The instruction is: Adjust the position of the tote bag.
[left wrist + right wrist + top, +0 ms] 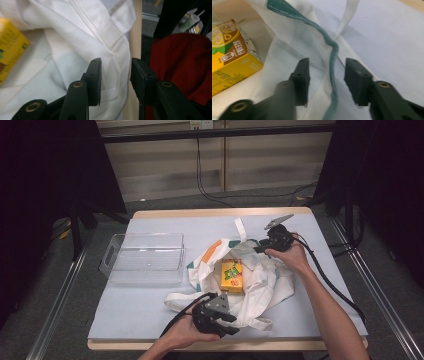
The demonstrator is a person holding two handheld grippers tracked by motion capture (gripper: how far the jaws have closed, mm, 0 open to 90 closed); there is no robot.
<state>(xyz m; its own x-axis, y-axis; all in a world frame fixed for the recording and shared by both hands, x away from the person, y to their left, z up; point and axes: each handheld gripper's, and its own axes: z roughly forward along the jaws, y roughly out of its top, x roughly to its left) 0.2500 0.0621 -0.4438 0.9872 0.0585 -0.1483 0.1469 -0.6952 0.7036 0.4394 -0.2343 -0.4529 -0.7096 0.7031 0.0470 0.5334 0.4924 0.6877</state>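
High view: yellow carton [232,275] lies in the open white tote bag [260,285], clear bin [145,257] to its left.

Left gripper view: left gripper [115,71] jaws parted, rim between them, ungripped.

Right gripper view: right gripper [326,75] likewise released over the teal-edged rim. Risk: slack mouth could collapse over the carton.

Left claw [227,320] and right claw [257,246] both gape, arms reaching forward.

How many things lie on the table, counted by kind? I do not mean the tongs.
White cloth tote bag: 1
Yellow drink carton: 1
Clear plastic bin: 1
Total: 3
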